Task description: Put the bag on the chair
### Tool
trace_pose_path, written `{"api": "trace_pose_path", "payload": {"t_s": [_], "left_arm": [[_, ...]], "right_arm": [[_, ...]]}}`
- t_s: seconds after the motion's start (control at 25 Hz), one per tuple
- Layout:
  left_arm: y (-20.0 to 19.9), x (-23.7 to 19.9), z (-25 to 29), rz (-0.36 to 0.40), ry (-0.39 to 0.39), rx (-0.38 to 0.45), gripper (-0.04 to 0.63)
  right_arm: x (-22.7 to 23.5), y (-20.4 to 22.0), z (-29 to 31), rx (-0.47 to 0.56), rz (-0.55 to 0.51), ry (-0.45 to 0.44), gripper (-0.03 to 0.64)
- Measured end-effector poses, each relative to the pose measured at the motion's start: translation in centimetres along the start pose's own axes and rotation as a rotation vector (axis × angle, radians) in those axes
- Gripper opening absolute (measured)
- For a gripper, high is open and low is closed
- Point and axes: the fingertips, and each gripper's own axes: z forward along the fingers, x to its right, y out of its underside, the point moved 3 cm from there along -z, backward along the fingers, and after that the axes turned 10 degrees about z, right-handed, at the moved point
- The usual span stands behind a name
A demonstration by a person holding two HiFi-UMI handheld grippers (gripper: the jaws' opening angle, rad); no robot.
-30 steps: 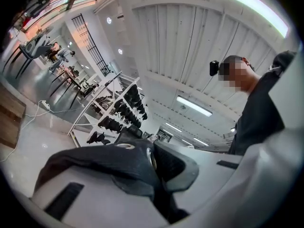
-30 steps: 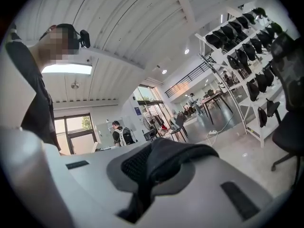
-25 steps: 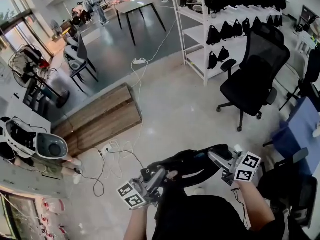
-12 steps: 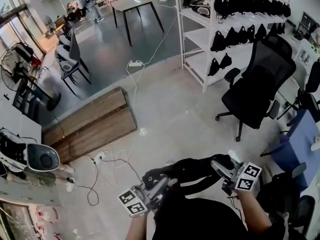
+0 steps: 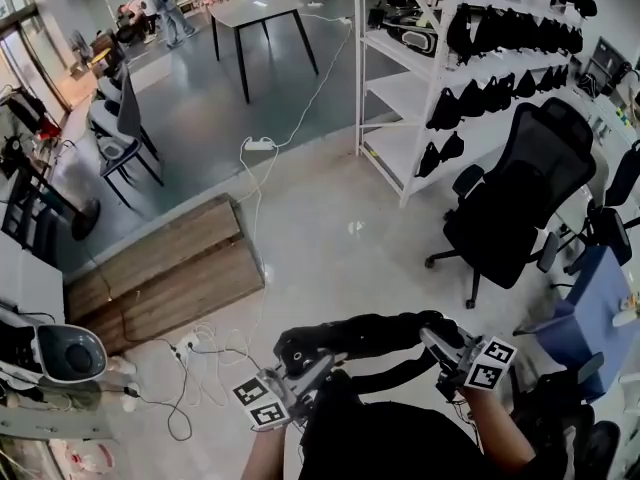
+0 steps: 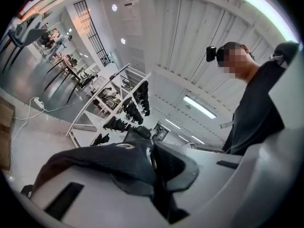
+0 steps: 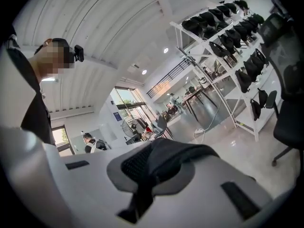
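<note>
1. The black fabric bag (image 5: 370,334) is clamped shut at its left end by the left gripper (image 5: 305,363).
2. Its right end is clamped by the right gripper (image 5: 433,338).
3. The black mesh office chair (image 5: 515,208) is seen far right, well apart.

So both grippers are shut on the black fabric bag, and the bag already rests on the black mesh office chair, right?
Only the last part is wrong. The left gripper and right gripper are shut on the black fabric bag, but the head view shows it held above the floor, apart from the black mesh office chair ahead at the right.
</note>
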Motion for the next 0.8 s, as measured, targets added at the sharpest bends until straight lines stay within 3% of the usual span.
{"api": "trace_pose_path", "payload": {"t_s": [0.36,0.8], "left_arm": [[-7.1,-10.7,2.9,0.036,0.094,-0.042,0.020],[-7.9,-17.8,6.6,-0.015,0.253,-0.090,0.020]], "right_arm": [[2.4,-5.8,8.8,0.055,-0.023,0.061,0.011],[5.4,-6.8,11.1,0.149,0.000,0.224,0.011]]}}
